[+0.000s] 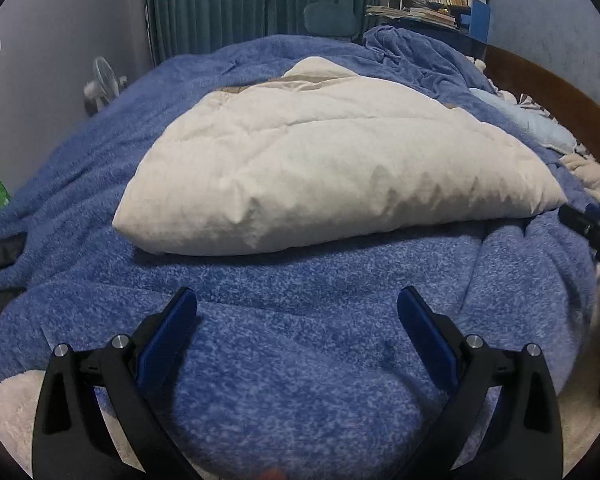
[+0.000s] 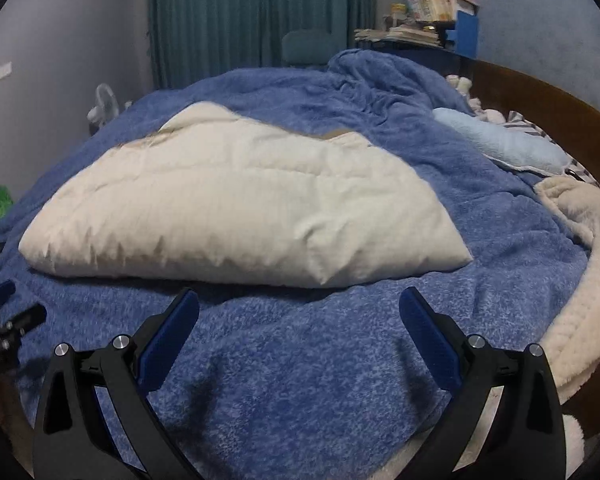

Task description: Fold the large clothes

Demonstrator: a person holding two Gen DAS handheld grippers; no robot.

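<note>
Left wrist view: your left gripper (image 1: 298, 312) has its jaws spread wide and grips nothing. The cream quilted garment (image 1: 331, 160) lies folded on the blue fleece blanket (image 1: 300, 360) covering the bed, ahead of the jaws and apart from them. Its near edge faces you.

Right wrist view: your right gripper (image 2: 300, 312) also has its jaws spread, with nothing between them. The cream quilted garment (image 2: 236, 204) lies just ahead and mostly to the left. A light blue pillow (image 2: 503, 144) rests near the wooden bed frame (image 2: 559, 116). A shelf (image 2: 431, 28) holds stacked books.
</note>
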